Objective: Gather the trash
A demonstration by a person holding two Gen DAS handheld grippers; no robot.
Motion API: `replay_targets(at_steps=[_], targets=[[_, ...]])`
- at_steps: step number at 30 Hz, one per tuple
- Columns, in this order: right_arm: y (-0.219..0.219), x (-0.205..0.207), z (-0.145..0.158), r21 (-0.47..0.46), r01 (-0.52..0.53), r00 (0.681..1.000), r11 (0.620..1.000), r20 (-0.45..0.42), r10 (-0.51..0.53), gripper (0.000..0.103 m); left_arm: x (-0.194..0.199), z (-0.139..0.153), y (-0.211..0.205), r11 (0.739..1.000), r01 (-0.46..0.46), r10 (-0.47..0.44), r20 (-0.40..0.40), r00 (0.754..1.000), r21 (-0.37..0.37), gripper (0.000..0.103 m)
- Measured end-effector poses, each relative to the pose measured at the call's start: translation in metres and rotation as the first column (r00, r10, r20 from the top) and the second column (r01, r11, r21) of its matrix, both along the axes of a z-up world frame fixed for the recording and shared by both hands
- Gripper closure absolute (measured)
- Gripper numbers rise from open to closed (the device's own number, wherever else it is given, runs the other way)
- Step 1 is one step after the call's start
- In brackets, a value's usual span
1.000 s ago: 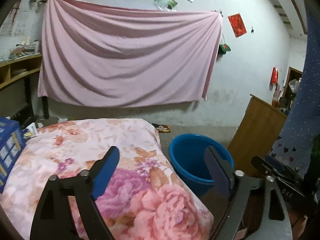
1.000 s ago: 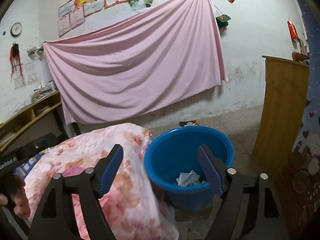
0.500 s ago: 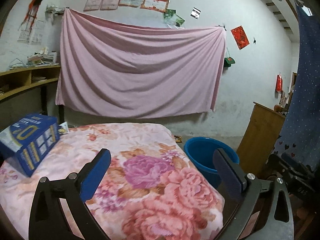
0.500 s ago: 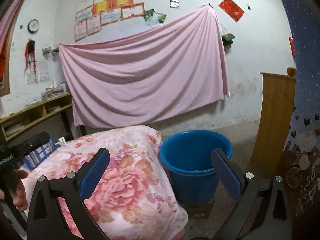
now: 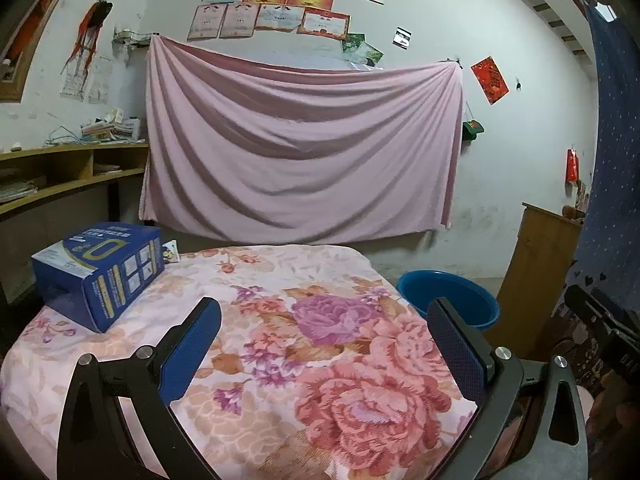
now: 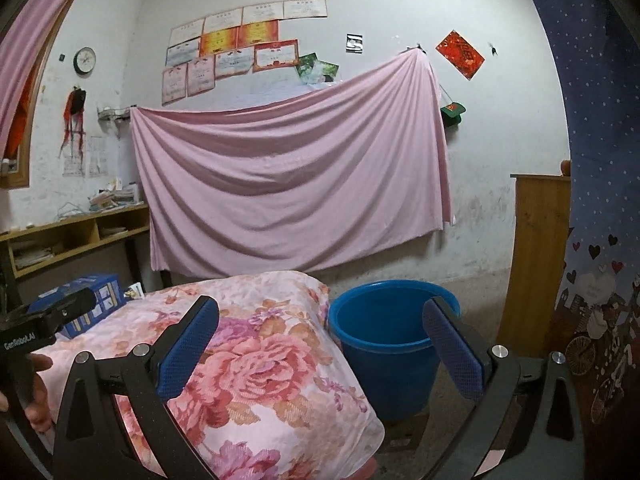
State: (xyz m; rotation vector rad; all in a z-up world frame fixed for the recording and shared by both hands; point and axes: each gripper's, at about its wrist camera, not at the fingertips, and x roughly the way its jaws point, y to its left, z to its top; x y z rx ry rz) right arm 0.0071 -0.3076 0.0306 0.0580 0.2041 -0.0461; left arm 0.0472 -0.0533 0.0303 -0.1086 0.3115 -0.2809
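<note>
Pink sheet [image 5: 300, 152] hangs on the far wall. Floral blanket [image 5: 280, 340] covers the table in front of it; taken as landmark. Blue bucket [image 6: 384, 344] stands on the floor just off the blanket's right edge; contents not visible. Blue box [image 5: 100, 272] sits on the blanket's far left corner, a small card [image 5: 170, 251] just behind it. Left gripper [image 5: 324, 344] over the blanket, jaws wide apart, nothing between. Right gripper [image 6: 320, 344] at the blanket's right edge, jaws wide apart, empty.

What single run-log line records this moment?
left hand-held gripper: open, empty | right hand-held gripper: open, empty | blue box: on bed | blue bucket: beside bed
</note>
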Motion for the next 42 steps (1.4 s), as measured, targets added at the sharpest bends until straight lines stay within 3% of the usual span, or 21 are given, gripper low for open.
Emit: replay_targets(at_steps=[13,42], targets=[[0.01,-0.005,-0.014,-0.033,-0.007,1.0,0.999,0.019,0.007,0.0,-0.008,-0.018,0.003,0.999,-0.023,0.021,0.043,0.999,0.027,0.002],[0.006,-0.005,-0.017,-0.019,-0.005,1.0,1.0,-0.018,0.005,0.0,-0.001,-0.029,0.003,0.999,-0.032,0.031,0.032,0.999,0.037,0.002]])
